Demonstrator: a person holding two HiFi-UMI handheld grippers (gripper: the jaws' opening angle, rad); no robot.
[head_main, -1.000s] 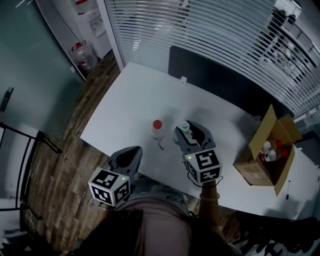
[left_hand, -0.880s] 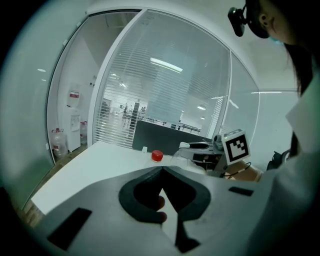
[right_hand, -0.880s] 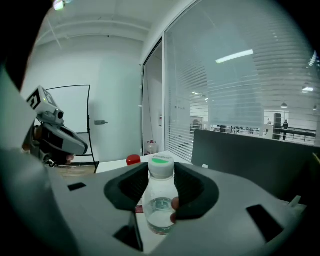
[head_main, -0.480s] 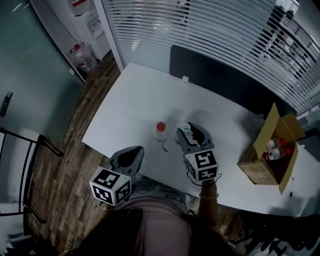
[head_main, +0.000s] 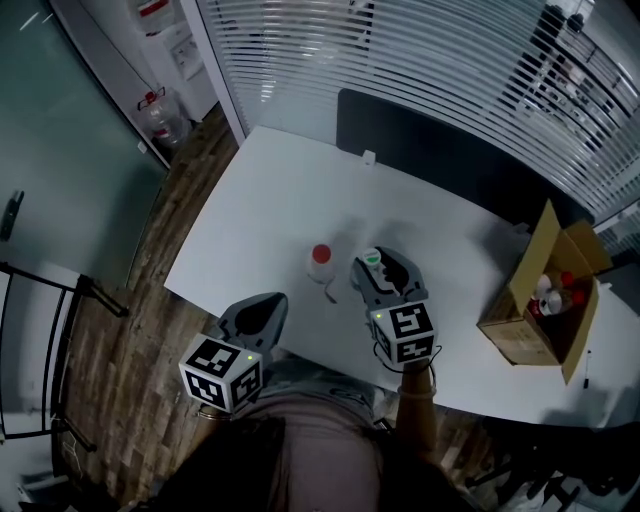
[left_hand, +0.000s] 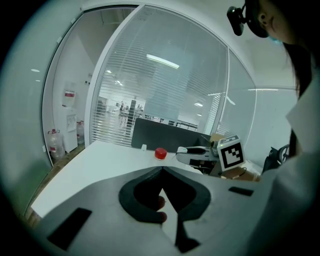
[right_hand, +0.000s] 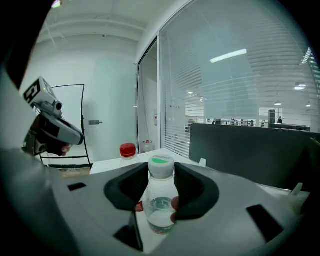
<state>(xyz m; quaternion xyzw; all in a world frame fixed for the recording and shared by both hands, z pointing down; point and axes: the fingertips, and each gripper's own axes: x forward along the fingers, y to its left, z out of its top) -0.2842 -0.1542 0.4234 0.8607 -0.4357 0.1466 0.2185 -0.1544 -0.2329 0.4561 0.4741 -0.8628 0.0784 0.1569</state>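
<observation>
White table (head_main: 262, 205) fills the middle of the head view. At centre the right gripper (head_main: 380, 265) grips a green-capped bottle (head_main: 372, 259), and a red-capped bottle (head_main: 320, 262) stands just left of it. The left gripper (head_main: 268, 302) sits lower left, at the table's near edge. In the left gripper view, the jaw tips meet with nothing between them. In the right gripper view, the jaws are clamped on the green-capped bottle at centre, with the red-capped one behind it to the left.
</observation>
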